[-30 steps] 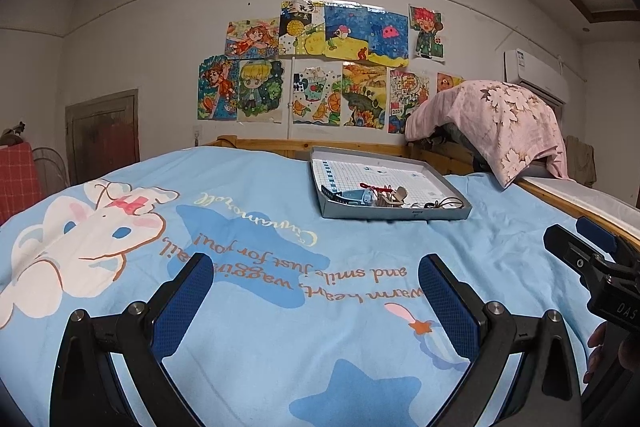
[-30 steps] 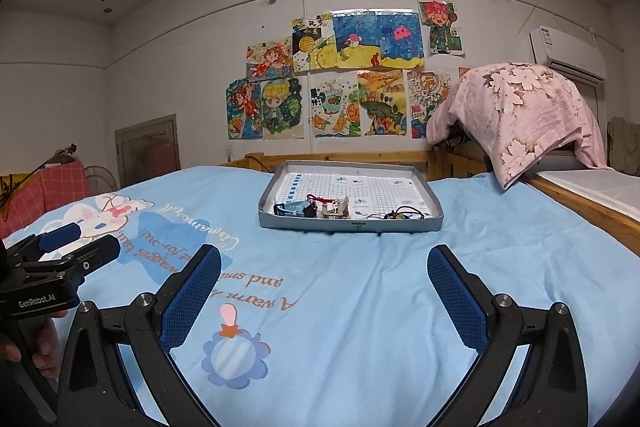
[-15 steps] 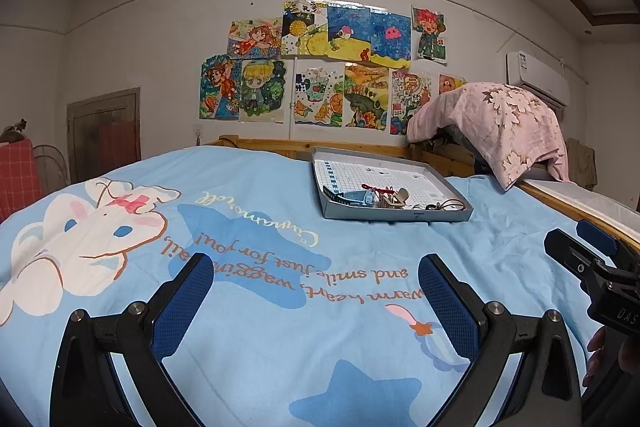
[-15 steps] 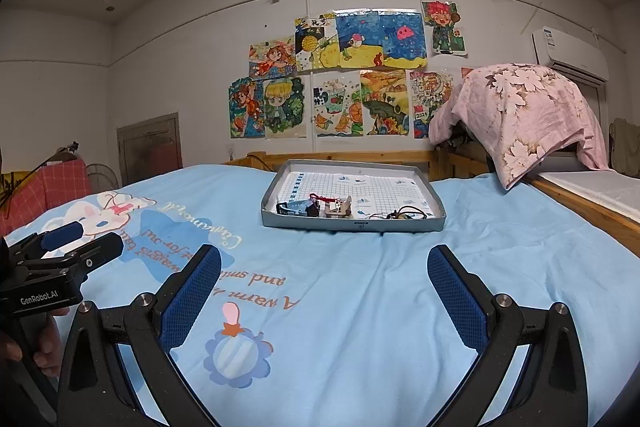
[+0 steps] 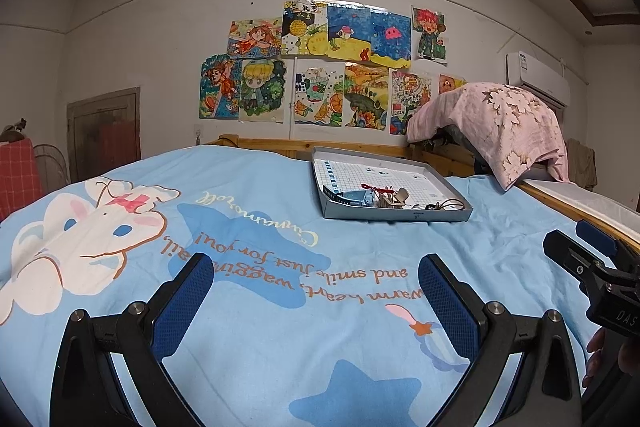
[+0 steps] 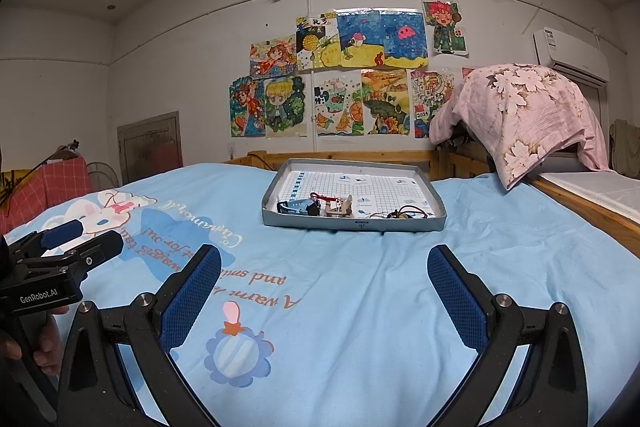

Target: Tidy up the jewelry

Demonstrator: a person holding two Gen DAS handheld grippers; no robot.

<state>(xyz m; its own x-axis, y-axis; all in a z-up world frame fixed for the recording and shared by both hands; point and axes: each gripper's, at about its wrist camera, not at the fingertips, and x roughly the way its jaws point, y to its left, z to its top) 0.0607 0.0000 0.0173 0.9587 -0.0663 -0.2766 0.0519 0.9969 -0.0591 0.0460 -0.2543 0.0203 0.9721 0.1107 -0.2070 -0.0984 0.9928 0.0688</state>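
The tray (image 6: 354, 223) sits on the bed (image 6: 360, 287), and the jewelry lies bunched along its near edge — a blue band (image 6: 294, 206), a red cord (image 6: 320, 195), a pale wooden piece (image 6: 340, 209) and a dark cord (image 6: 400, 214). Over the last second the tray has drifted only slightly in both views, so both tools have barely shifted and remain well short of it. The left hand-held gripper (image 5: 316, 291) is spread wide with nothing between its pads; the right hand-held gripper (image 6: 324, 287) likewise. The scene fits either jewelry waiting to be sorted or pieces already gathered into the tray.
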